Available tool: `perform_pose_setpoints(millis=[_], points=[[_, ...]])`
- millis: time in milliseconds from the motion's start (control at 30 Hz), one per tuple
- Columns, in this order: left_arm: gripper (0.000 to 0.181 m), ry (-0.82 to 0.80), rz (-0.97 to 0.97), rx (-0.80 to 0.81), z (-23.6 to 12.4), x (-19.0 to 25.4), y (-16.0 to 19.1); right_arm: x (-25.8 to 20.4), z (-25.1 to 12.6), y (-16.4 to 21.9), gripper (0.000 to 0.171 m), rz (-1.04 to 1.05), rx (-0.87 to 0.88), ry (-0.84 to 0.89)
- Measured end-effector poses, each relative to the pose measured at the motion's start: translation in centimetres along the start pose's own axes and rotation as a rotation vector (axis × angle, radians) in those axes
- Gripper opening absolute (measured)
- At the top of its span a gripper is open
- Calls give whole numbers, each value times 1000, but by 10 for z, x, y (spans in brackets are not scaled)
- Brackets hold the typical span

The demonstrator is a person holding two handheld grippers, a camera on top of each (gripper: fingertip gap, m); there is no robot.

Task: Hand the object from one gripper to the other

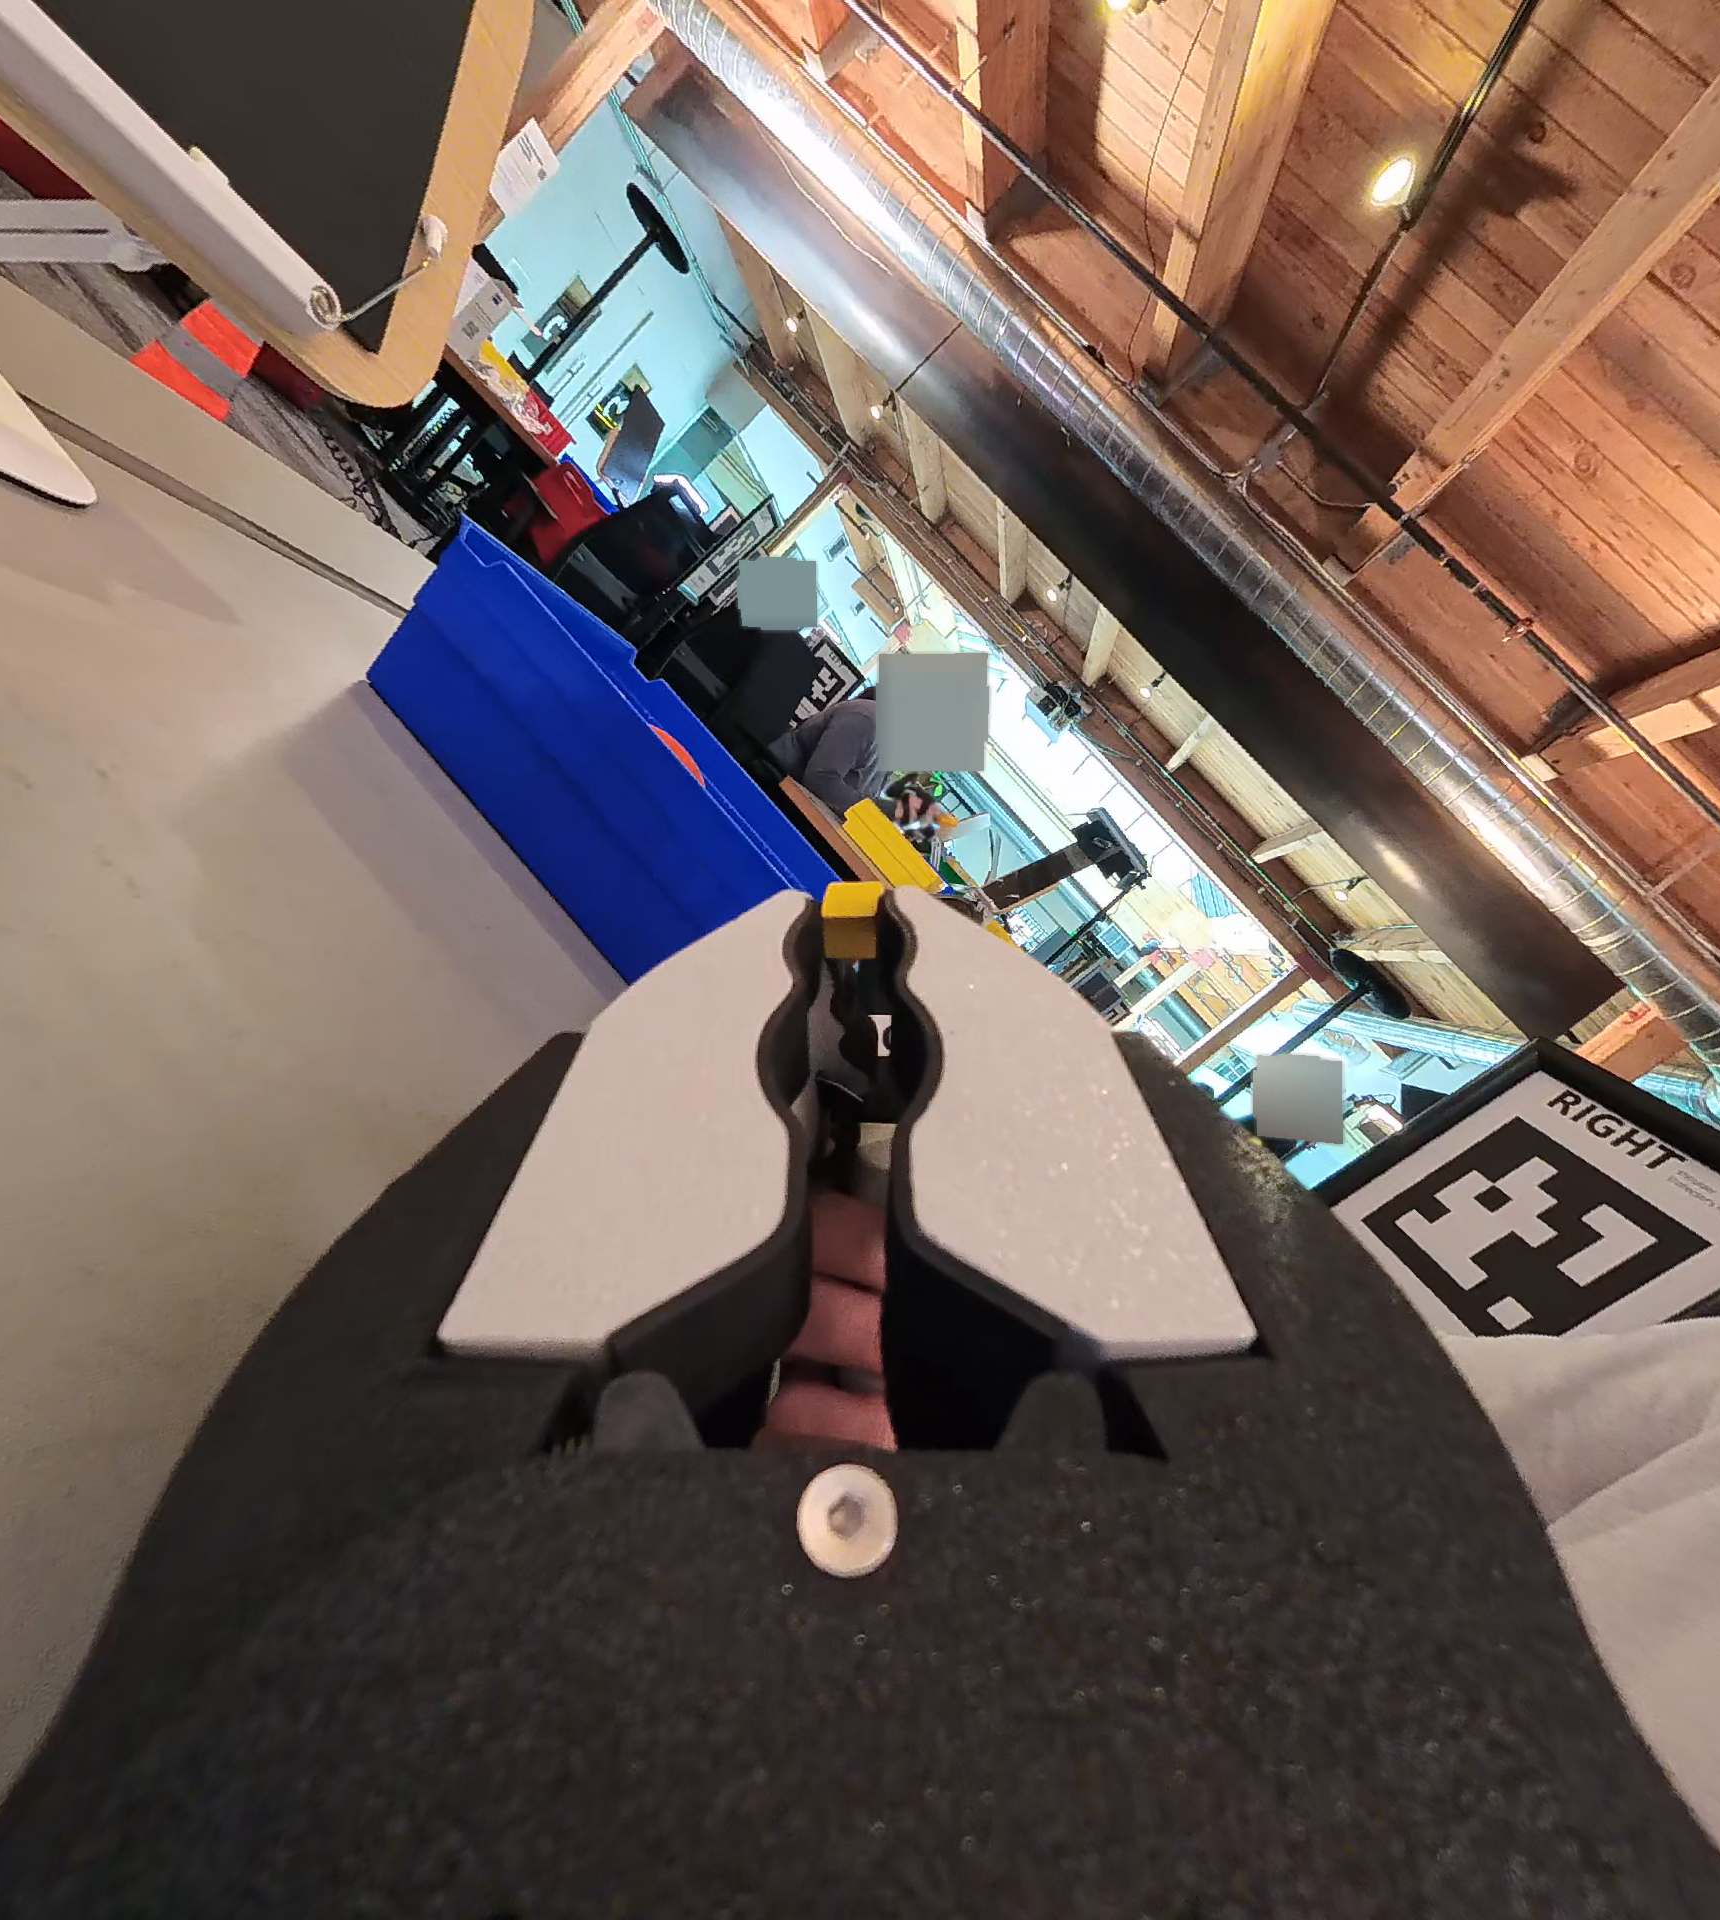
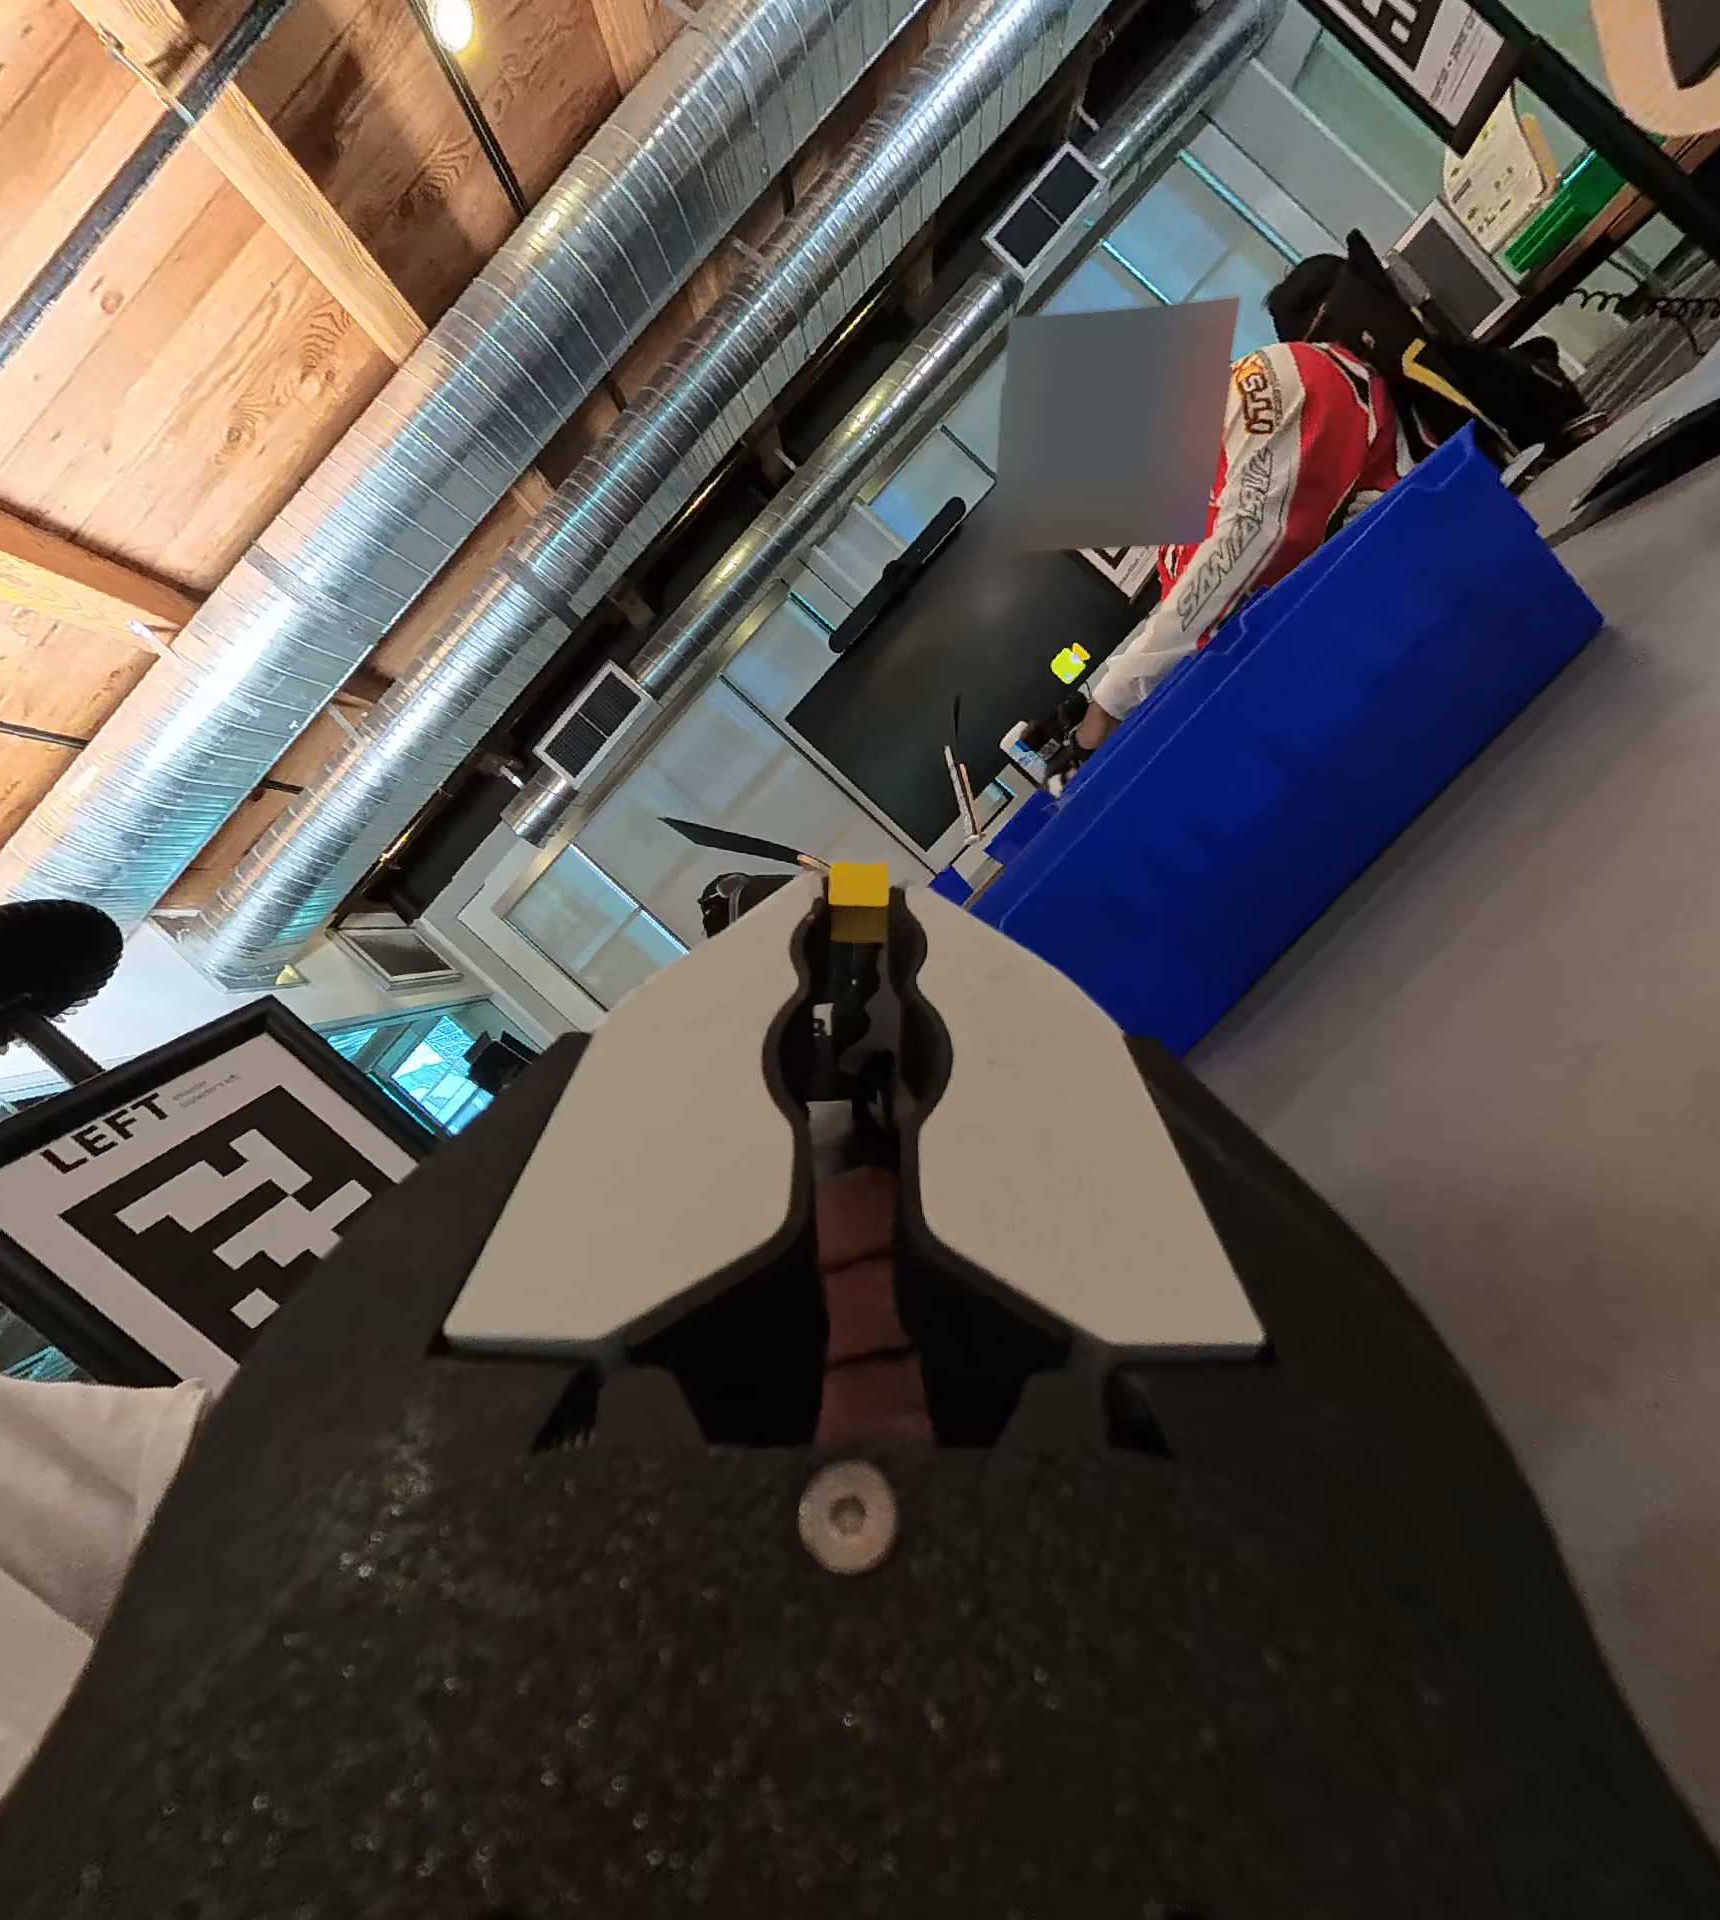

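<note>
A small yellow block [image 1: 851, 920] sits between the tips of my left gripper [image 1: 854, 925], whose grey fingers [image 1: 690, 1122] are closed on it. The right wrist view shows the same yellow block [image 2: 858, 896] pinched at the tips of my right gripper [image 2: 858, 909], its top edge standing a little proud of the fingers [image 2: 1022, 1143]. The two grippers meet tip to tip above the grey table [image 1: 108, 935]. Through each gap I see parts of the other gripper and a hand behind it.
A blue bin [image 1: 565, 748] stands on the table just beyond the grippers, also seen in the right wrist view [image 2: 1251, 790]. Framed black-and-white marker boards [image 1: 1542, 1226] [image 2: 181, 1195] sit on each gripper. People stand in the background; a white sleeve [image 1: 1666, 1507] is near. My left and right fingertips are right by each other.
</note>
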State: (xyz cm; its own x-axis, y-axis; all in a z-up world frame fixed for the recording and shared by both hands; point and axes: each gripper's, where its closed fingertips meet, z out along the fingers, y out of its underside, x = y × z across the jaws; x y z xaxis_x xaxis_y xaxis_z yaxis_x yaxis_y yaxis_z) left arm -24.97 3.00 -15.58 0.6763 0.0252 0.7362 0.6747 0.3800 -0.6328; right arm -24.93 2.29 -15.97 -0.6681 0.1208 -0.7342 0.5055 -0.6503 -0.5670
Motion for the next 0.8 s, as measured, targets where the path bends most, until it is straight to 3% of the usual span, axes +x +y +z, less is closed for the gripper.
perform_pose_setpoints(millis=[167,233,267,400,533,667,800], points=[[9,-20,51,-29,0,-2,2,2,-2,1,10,21,-51,-16],[17,-68,103,-48,-1,-9,0,7,-6,-4,10,-13,-65,9],[23,-102,130,-46,-4,-16,-3,10,-8,-7,10,-51,-82,36],[20,-373,291,-106,-21,-63,-17,23,-21,-28,10,-319,-156,171],[25,-549,527,-169,-28,-77,-22,32,-36,-57,10,-563,-187,316],[25,-584,558,-212,-27,-76,-11,28,-45,-83,10,-608,-177,383],[25,-588,551,-268,-25,-75,4,-4,-43,-124,10,-610,-189,396]])
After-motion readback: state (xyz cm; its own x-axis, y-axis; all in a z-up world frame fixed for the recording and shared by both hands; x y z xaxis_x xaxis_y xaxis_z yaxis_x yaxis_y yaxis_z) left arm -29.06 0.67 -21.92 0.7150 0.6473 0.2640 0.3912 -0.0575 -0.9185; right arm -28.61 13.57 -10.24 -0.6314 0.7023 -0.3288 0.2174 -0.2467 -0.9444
